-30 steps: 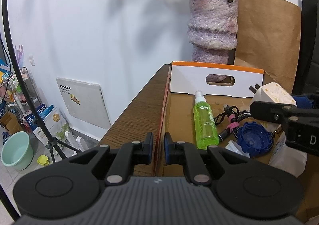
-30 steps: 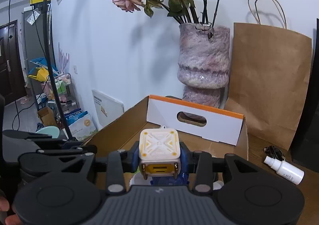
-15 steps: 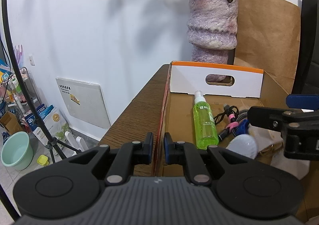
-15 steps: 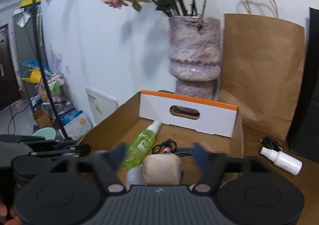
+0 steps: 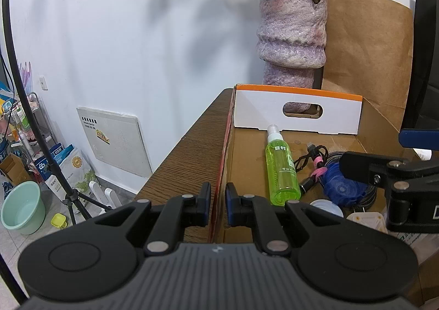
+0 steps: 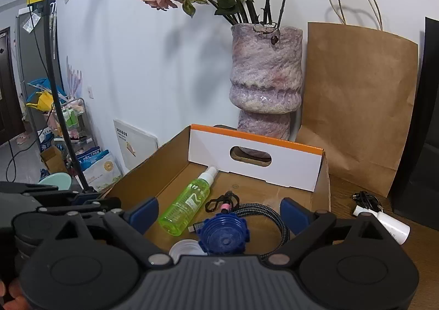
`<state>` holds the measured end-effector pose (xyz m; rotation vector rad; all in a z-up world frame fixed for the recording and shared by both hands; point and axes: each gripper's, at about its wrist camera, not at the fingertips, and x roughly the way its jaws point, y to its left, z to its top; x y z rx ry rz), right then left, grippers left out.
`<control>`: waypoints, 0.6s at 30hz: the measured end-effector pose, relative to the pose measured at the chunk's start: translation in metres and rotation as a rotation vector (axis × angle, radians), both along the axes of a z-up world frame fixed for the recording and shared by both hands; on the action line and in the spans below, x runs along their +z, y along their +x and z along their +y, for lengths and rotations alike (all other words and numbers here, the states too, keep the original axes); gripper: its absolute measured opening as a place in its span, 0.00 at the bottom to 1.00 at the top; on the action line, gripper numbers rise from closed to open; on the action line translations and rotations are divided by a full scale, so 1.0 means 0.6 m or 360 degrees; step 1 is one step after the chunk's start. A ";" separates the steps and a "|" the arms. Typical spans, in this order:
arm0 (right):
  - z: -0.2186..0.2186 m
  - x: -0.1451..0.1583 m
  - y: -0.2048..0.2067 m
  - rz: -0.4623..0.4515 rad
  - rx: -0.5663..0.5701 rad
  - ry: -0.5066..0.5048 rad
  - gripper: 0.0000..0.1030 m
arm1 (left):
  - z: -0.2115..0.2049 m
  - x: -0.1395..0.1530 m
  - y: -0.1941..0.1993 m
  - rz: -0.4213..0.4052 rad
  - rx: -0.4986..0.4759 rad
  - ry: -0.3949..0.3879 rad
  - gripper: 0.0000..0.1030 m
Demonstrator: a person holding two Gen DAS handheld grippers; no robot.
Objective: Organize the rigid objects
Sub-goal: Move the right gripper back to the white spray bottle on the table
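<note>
Right gripper point(image 6: 219, 215) jaws opening wide over the cardboard box point(image 6: 323, 186), nothing pinched between them, green spray bottle point(image 6: 189, 203) lying flat inside, blue ridged cap point(image 6: 223, 236) just beside it

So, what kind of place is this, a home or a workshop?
Most likely a lived-in room at home. A vase of dried roses and a brown paper bag stand on a wooden table against the wall, and a rack of household bottles and a plastic basin are on the floor behind.
</note>
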<state>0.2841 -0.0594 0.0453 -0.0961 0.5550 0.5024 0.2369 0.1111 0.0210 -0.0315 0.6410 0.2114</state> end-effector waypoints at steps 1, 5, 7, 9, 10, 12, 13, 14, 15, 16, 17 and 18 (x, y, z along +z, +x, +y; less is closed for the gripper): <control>0.000 0.000 0.000 -0.0001 -0.0001 -0.0001 0.93 | 0.000 0.000 0.000 0.0000 0.0000 -0.0001 0.12; 0.000 -0.001 0.000 -0.0005 -0.0004 -0.0008 0.96 | 0.000 0.000 0.000 0.0000 0.0000 -0.0001 0.12; 0.001 0.000 -0.001 -0.0009 -0.0006 -0.0008 0.98 | 0.000 0.000 0.000 0.0000 0.0000 0.0000 0.12; 0.000 0.000 -0.001 -0.0013 -0.0008 -0.0006 0.99 | 0.000 0.000 0.000 0.0000 0.0000 0.0000 0.12; 0.000 0.000 -0.001 -0.0015 -0.0009 -0.0007 0.99 | 0.000 0.000 -0.001 0.0000 0.0000 -0.0001 0.12; 0.000 0.000 -0.002 -0.0020 -0.0009 -0.0013 0.99 | 0.000 0.000 0.000 0.0000 0.0000 0.0000 0.12; 0.000 0.000 -0.003 -0.0023 -0.0010 -0.0015 1.00 | 0.000 0.000 0.000 0.0000 0.0000 0.0000 0.12; 0.001 0.000 -0.004 -0.0027 -0.0010 -0.0019 1.00 | 0.000 0.000 0.000 0.0000 0.0000 -0.0001 0.12; 0.001 0.000 -0.004 -0.0030 -0.0009 -0.0023 1.00 | 0.000 0.000 0.000 0.0000 0.0000 -0.0001 0.12; 0.001 0.001 -0.004 -0.0034 -0.0010 -0.0023 1.00 | 0.000 0.000 0.000 0.0000 0.0001 0.0000 0.12; 0.000 0.002 -0.005 -0.0045 -0.0021 -0.0014 1.00 | 0.000 0.000 0.000 0.0001 0.0003 -0.0001 0.12; -0.003 0.003 -0.006 -0.0056 -0.0035 0.0002 1.00 | 0.000 0.000 0.000 0.0002 0.0004 0.0000 0.12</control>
